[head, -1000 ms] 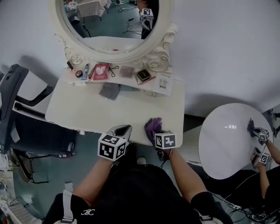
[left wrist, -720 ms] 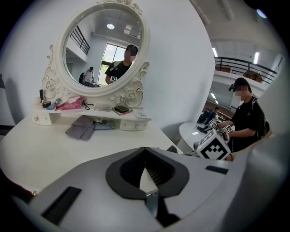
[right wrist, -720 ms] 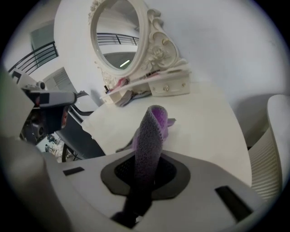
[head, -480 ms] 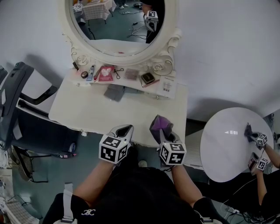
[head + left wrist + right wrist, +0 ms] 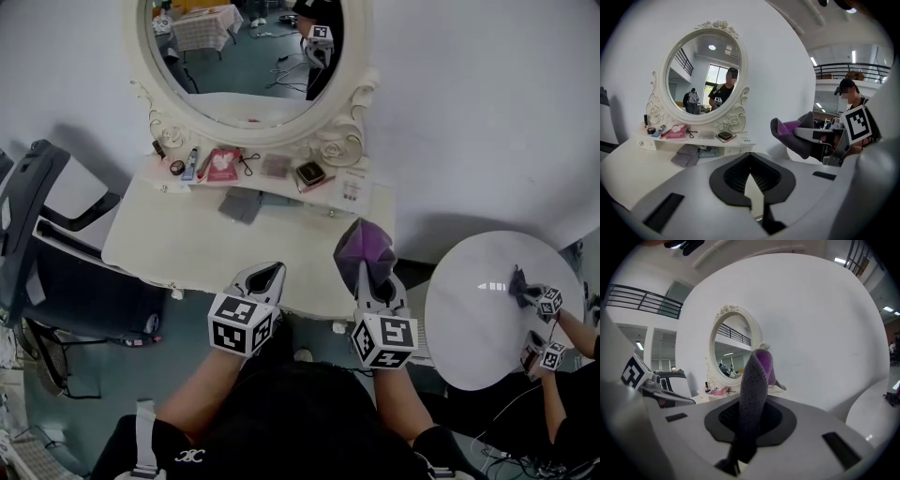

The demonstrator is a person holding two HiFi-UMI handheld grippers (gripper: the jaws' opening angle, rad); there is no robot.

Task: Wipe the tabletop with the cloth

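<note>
Entry: right gripper clamped on cloth, left gripper closed, empty; risk: cloth, seemingly pinched by 1 corner, slipping free against tabletop.

The purple-and-grey folded cloth hides where the right gripper's jaws meet, the ornate white oval mirror is cropped on top, and the black office chair runs off the left edge.

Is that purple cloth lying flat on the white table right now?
No, the purple cloth stands pinched between the jaws of the right gripper, lifted clear of the tabletop.
</note>
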